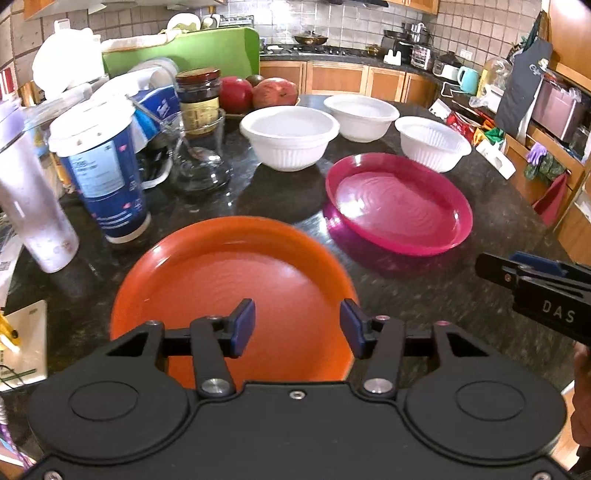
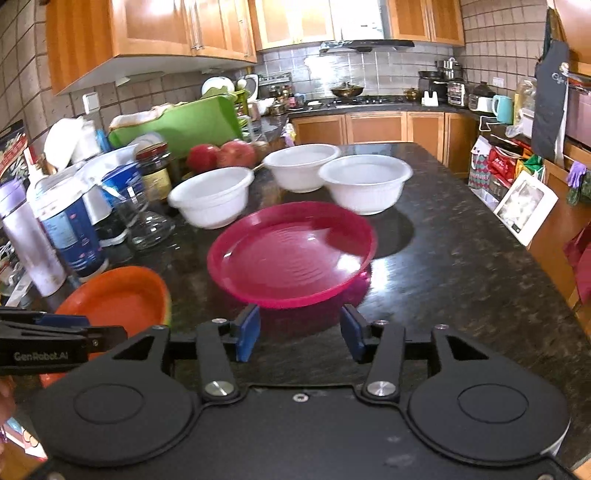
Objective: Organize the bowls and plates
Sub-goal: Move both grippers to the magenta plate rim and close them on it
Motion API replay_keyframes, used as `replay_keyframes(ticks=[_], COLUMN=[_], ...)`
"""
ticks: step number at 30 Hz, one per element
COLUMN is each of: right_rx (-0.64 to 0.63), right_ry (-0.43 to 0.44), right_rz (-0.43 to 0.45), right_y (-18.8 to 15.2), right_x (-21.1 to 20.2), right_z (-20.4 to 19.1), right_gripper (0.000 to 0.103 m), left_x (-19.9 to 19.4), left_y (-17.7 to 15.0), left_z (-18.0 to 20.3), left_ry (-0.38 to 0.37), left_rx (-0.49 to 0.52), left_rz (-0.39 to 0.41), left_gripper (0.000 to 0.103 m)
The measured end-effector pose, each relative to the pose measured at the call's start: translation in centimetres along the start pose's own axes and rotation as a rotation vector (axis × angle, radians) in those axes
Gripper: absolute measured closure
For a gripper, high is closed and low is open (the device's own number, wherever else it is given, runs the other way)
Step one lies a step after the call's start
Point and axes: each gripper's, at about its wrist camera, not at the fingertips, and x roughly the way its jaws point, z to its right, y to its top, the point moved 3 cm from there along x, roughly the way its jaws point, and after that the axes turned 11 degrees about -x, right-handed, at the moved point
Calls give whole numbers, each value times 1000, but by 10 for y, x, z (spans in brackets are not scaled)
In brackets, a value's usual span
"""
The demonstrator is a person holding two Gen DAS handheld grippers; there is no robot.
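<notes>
left gripper (image 1: 297,326) gapes empty over orange plate (image 1: 221,280), hiding its near rim; right gripper (image 2: 300,332) likewise empty.

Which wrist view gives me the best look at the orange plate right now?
The left wrist view: the orange plate fills the foreground, its rim hidden only at the near edge behind the left hand-held gripper. In the right wrist view the orange plate sits small at lower left, partly covered by that hand-held gripper.

Dark speckled stone counter (image 2: 461,258), wooden cabinets (image 2: 155,29), grey tiled wall (image 2: 399,70), range hood (image 2: 365,45)
</notes>
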Motion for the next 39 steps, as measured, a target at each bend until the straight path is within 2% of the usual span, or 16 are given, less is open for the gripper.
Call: replay_keyframes(ticks=[4, 9, 16, 24, 30, 39], right_rx=[21, 17, 30, -62, -56, -53], right_ry=[-12, -77, -18, 70, 119, 152], right_rz=[23, 78, 81, 3, -69, -109], right_y=[1, 4, 21, 48, 57, 60], right_x=[0, 4, 24, 73, 107, 134], right_z=[32, 65, 98, 97, 100, 97], right_gripper=[51, 51, 51, 52, 53, 55], left_x=[7, 20, 35, 68, 91, 111], left_y=[7, 17, 37, 64, 77, 83], left_z=[19, 39, 60, 66, 63, 60], left_ry=[22, 47, 72, 127, 161, 169], left_rx=[-12, -27, -44, -68, -92, -90], left_rz=[13, 14, 28, -15, -55, -86], left_gripper=[45, 45, 44, 44, 44, 44])
